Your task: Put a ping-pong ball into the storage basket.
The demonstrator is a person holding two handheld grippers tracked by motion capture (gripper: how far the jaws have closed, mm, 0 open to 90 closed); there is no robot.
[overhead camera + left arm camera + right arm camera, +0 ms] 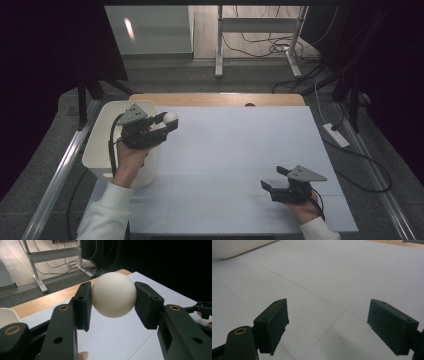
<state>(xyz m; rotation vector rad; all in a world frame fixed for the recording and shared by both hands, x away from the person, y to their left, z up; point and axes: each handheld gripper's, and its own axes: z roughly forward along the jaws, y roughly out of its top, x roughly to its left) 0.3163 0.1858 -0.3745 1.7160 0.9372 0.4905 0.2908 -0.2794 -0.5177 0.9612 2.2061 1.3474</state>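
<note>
Broadly, the wide counter [240, 165] with its pale grey-white sheet over a wooden top lay bare across most of its surface, leaving generous open room for either hand to travel. At its left edge stood the white rounded plastic bin [100, 150], its rim close beside the left hand and partly hidden by it. The left hand-held gripper [171, 120] hung just past the bin's right rim, above the sheet, with its jaws clamped on the small smooth cream-white ball [114, 294], one black pad pressed to each side; the ball sat clear of the counter, held in the air. The right hand-held gripper [274, 178] rested low near the front right corner, its jaws standing wide apart with nothing between them, pointing leftward over bare sheet.

As a judgement, the ball was already picked up and secure, so the grasp was done; what remained looked like carrying it and setting it down, either into the bin or onto the sheet, and which one cannot be told from the pictures. The bin's wall was the nearest obstacle to the left; the counter's far wooden edge and the right edge were well apart from both hands.
</note>
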